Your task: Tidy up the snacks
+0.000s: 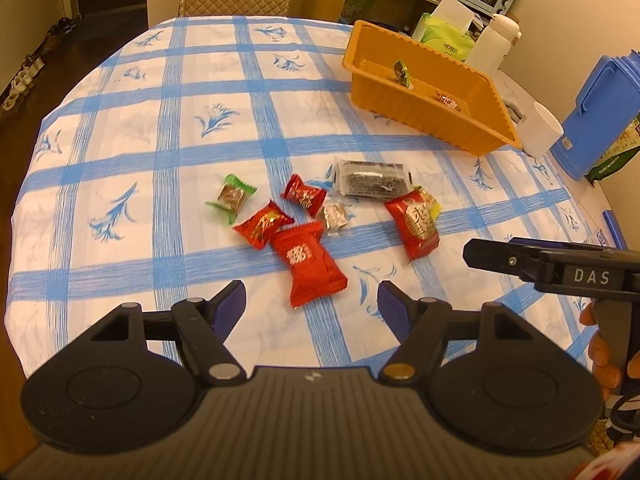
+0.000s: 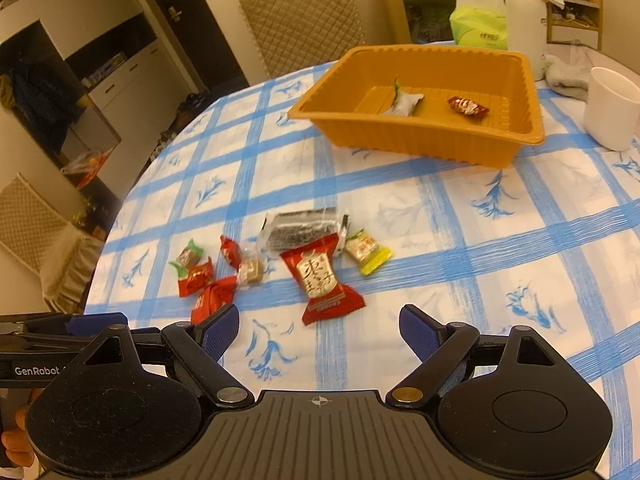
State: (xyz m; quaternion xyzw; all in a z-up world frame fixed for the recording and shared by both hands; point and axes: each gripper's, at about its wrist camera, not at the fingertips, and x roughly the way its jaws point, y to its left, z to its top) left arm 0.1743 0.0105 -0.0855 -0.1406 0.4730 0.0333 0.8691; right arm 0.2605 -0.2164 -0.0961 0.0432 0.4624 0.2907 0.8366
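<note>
Left wrist view: left tongs (image 1: 311, 300) gape wide, holding nothing, just above the red candy (image 1: 307, 266). Right tongs (image 2: 319, 326) also gape empty. Snacks sit mid-bench (image 1: 120, 128); the orange tray (image 1: 404, 108) sits at two o'clock, holding two sweets.

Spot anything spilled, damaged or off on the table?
Nothing spilled or damaged. Snacks lie loose on the cloth, not yet in the tray, which holds only two pieces. Both grippers are open and empty.
</note>
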